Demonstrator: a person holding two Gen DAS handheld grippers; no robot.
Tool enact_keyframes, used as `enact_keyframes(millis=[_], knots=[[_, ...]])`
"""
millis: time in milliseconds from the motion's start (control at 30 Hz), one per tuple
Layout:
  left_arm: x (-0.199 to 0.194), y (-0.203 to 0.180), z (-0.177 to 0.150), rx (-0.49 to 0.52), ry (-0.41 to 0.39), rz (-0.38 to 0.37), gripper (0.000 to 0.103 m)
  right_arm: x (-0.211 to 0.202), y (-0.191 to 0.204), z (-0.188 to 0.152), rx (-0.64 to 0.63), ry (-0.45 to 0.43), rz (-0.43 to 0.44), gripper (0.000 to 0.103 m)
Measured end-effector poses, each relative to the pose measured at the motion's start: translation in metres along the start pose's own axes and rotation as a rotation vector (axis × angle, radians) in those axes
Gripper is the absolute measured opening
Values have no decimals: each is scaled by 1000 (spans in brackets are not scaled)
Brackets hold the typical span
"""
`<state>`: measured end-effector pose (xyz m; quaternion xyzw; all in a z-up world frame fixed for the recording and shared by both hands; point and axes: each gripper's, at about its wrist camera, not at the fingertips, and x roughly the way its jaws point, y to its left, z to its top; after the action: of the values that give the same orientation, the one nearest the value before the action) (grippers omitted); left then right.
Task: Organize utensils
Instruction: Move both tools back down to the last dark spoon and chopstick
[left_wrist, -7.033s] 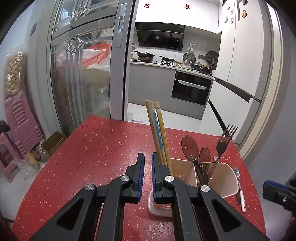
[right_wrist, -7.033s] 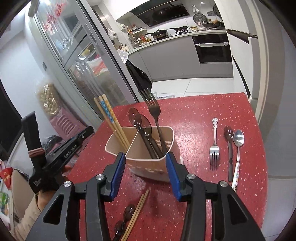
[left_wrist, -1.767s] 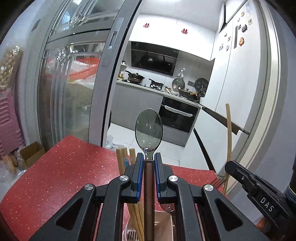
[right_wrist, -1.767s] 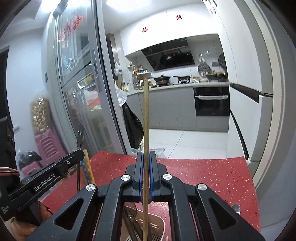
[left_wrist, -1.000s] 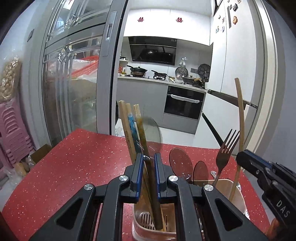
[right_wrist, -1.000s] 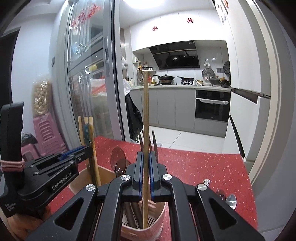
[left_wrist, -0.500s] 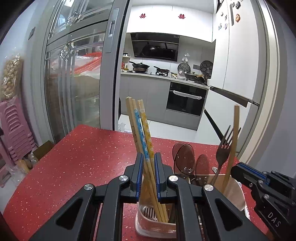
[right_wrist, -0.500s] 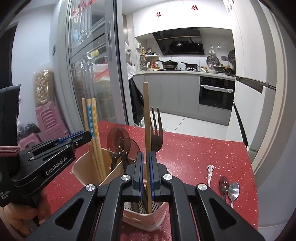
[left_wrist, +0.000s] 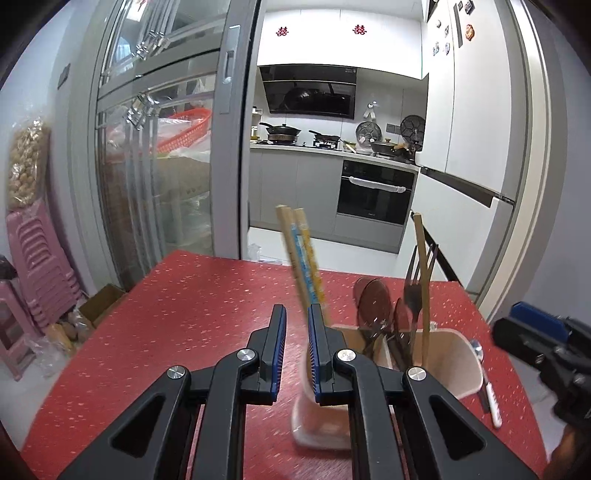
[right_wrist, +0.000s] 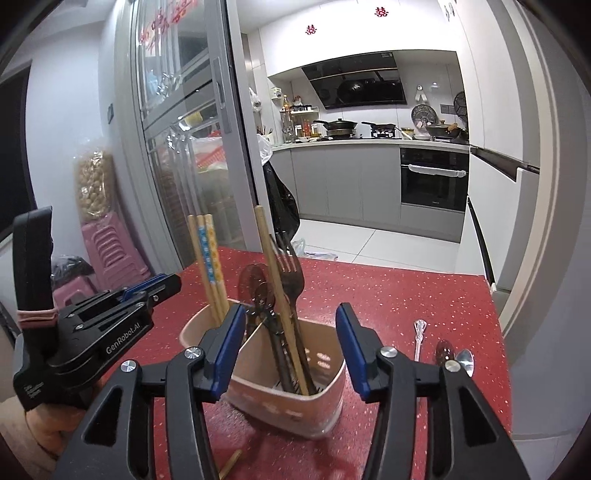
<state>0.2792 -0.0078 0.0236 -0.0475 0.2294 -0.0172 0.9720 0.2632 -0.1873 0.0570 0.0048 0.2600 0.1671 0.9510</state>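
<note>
A beige two-part utensil holder (right_wrist: 284, 406) stands on the red table (right_wrist: 406, 291). A plain chopstick (right_wrist: 275, 288) leans in its right part with a fork (right_wrist: 291, 273) and brown spoons (right_wrist: 258, 284). Patterned chopsticks (right_wrist: 207, 254) stand in the left part. My right gripper (right_wrist: 291, 309) hangs just before the holder, its jaws opening wide, and no pad touches anything. My left gripper (left_wrist: 296, 310) sits left of the holder (left_wrist: 461, 369), its jaws a narrow gap apart with nothing between them. It also shows as the left gripper (right_wrist: 162, 288) in the right wrist view.
A silver fork (right_wrist: 419, 339), a brown spoon (right_wrist: 443, 349) and a metal spoon (right_wrist: 465, 358) lie on the table right of the holder. One more chopstick tip (right_wrist: 231, 463) lies by the near edge. Pink stools (left_wrist: 40, 266) stand left of the table.
My right gripper has let go of the plain chopstick, which now stands in the holder, and its jaws have spread. Both grippers drew back from the holder, the left one toward the left.
</note>
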Motion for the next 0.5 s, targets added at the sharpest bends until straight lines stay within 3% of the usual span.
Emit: enact_keyframes(millis=[200,367,400,433,467,500], knots=[[-17,25,-19,-45,92,8,37,-19,11,-14,37,64,20,59],[-29,43,-50,-60,181,6,37,-15,17,-42,119,222,52,60],[-31,43,-56,-55,193,3,44,-13,18,-49,132,256,54,60],[-35,44,-65,-49,211,1,62,-11,17,-56,145,285,56,60],[-38,45,-73,-49,223,13,103,-9,19,-65,162,323,60,60],[-42,46,-80,-53,215,31,103,-6,20,-72,172,352,59,60]])
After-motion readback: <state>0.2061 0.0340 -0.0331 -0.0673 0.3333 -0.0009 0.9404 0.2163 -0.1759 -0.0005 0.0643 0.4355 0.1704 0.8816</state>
